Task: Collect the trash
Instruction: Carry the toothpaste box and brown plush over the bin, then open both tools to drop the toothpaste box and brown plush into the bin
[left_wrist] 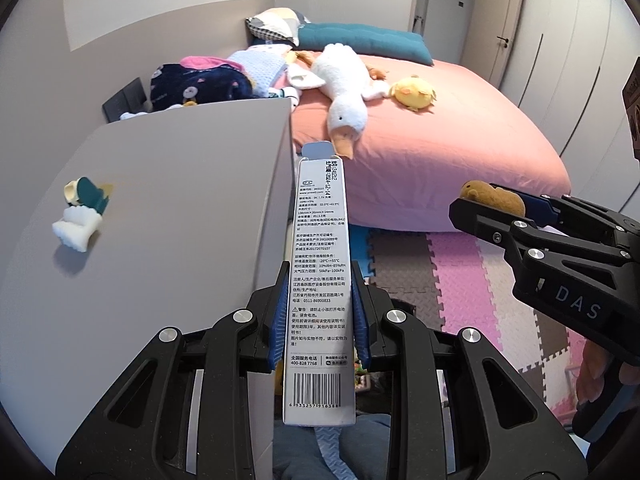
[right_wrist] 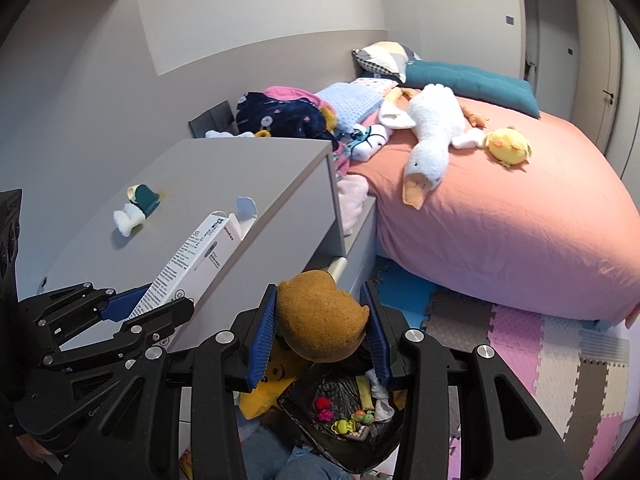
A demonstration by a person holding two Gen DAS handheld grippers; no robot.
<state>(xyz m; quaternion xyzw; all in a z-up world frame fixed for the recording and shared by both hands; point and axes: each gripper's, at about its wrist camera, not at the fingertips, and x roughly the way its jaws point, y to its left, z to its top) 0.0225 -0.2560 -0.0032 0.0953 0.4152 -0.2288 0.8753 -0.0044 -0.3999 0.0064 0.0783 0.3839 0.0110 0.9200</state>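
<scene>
- Two grips loaded: left gripper point(left_wrist: 320, 316) is pinching a long thin printed carton point(left_wrist: 320, 280) across its narrow sides; light, crushable cardboard, mid-length hold working.
- Right gripper point(right_wrist: 320, 332) is squeezing a brown plush scrap point(right_wrist: 320, 316); soft, light.
- Black trash bag point(right_wrist: 344, 412) is sitting open just below.
- White-teal scrap point(left_wrist: 82, 210) is waiting on the grey cabinet top point(left_wrist: 168, 184).

Landmark = cabinet point(right_wrist: 240, 184). On its top: small toy point(right_wrist: 136, 208). Bed point(right_wrist: 500, 240) right of it; goose plush point(right_wrist: 430, 136) and chick plush point(right_wrist: 508, 146) on bed, pillows point(right_wrist: 460, 76) behind them. Clothes pile point(right_wrist: 288, 114) behind cabinet. Foam mats point(right_wrist: 540, 352) on floor below bed. Trash bag point(right_wrist: 352, 416) at cabinet's front corner.
</scene>
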